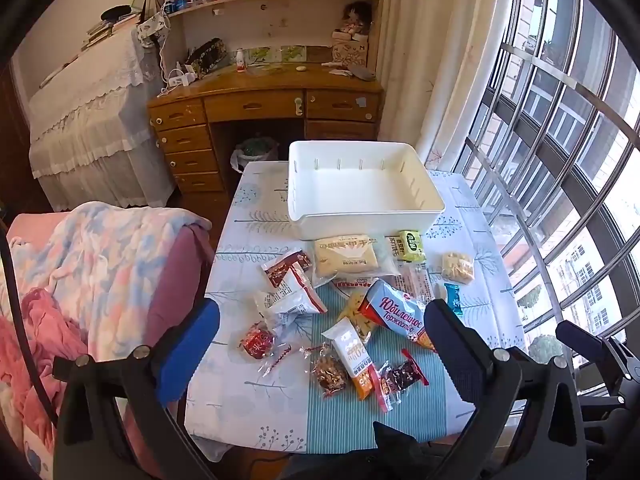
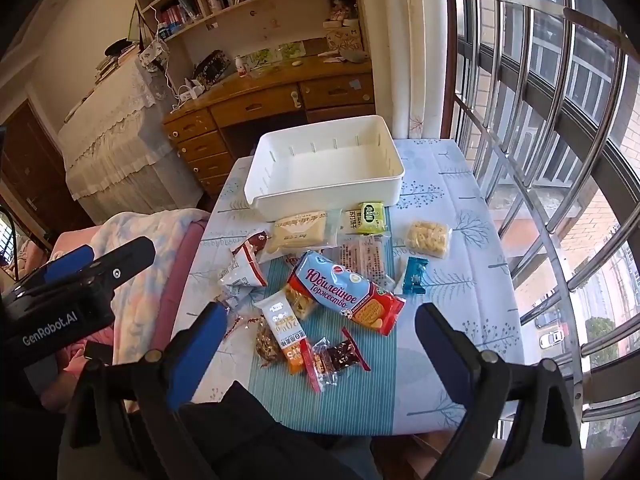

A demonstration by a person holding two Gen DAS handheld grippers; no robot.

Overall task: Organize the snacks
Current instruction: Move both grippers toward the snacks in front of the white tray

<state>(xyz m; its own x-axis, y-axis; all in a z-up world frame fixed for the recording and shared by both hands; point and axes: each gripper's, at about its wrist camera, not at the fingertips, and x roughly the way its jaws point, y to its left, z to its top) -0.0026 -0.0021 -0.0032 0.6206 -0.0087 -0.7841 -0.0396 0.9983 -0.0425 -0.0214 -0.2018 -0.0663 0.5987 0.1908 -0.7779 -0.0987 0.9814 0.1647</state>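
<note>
Two tools hover above the table's near edge, both spread wide and holding nothing: the left tool [image 1: 320,344] and the right tool [image 2: 320,340]. Below them, on the table [image 1: 248,412], lies a loose scatter of snacks. Nearest the near edge are three small wrapped pieces: a brown nut cluster [image 1: 329,374], an orange-and-white bar [image 1: 354,360] and a dark bar in clear wrap [image 1: 400,376]. Toward the left edge sit one red round candy [image 1: 257,340] and one crumpled red-and-white packet [image 1: 294,284]. In the middle lies one blue-and-red biscuit pack [image 2: 348,296], with one small blue sachet [image 2: 414,276] to its right. Farther on are one pale cream pouch [image 2: 300,230], one green-yellow packet [image 2: 370,218] and one clear bag of yellow pieces [image 2: 426,238]. At the far edge stands one white bin [image 2: 320,204], with nothing in it.
</note>
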